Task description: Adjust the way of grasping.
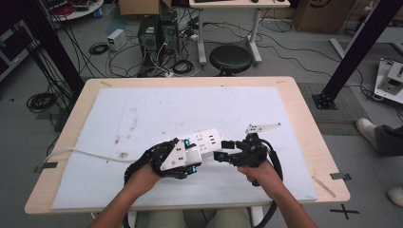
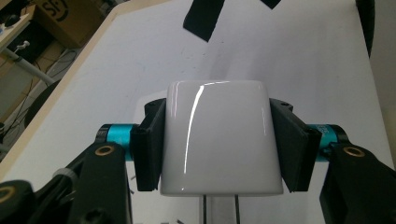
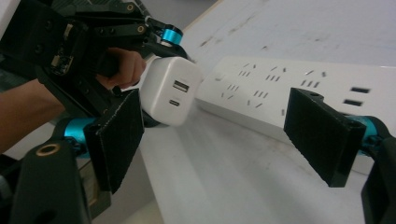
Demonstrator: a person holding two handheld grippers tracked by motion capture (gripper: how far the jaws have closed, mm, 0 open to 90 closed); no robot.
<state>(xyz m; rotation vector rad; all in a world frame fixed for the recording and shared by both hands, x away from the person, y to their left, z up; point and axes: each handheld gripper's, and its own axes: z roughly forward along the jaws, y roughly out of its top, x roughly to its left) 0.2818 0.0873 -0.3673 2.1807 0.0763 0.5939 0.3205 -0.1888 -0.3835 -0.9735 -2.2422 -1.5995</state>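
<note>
White charger (image 2: pixel 222 137) between left gripper (image 2: pixel 219 144) pads

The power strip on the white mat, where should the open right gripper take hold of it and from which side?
Probably across the two long edges of the power strip, coming down from above at the end away from the charger. It lies flat, so its narrow width suits the right gripper, and the left gripper crowds the other end.
</note>
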